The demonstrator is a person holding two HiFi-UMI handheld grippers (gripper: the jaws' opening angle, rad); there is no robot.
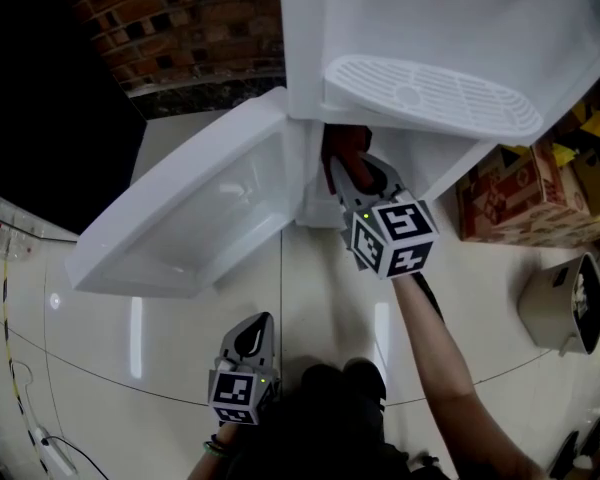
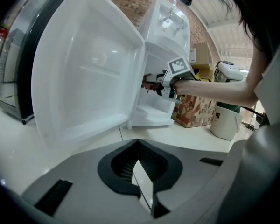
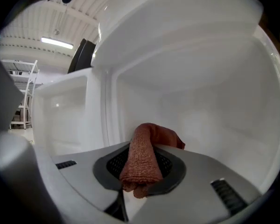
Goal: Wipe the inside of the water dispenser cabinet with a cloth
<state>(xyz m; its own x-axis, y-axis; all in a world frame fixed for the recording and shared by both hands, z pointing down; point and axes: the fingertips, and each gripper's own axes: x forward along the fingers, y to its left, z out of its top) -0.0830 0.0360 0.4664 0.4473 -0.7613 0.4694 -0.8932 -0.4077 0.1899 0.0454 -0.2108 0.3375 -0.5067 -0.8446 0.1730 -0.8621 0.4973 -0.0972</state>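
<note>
The right gripper is reached into the open cabinet of the water dispenser, its jaws clenched on a reddish-brown cloth. The cloth is bunched into a roll that pokes past the jaw tips toward the back wall. The left gripper hangs low near the floor, jaws pressed together on nothing, well behind and below the work.

The main risk looks like poor contact. Because the cloth is rolled, not spread, a sweep could bring the hard jaw tips against the white plastic and scrape it, or leave the corners dry. A loose tail could also snag on the ribbed strip at the left of the opening and pull free of the jaws.

Room is tight. The ceiling of the cabinet sits close above the right gripper, with walls on both sides and the drip tray overhanging the entry. The open door swings out to the left of it, so a wide leftward stroke or a careless pull-out could knock it. A cardboard box stands off to the right, clear of the arm.
</note>
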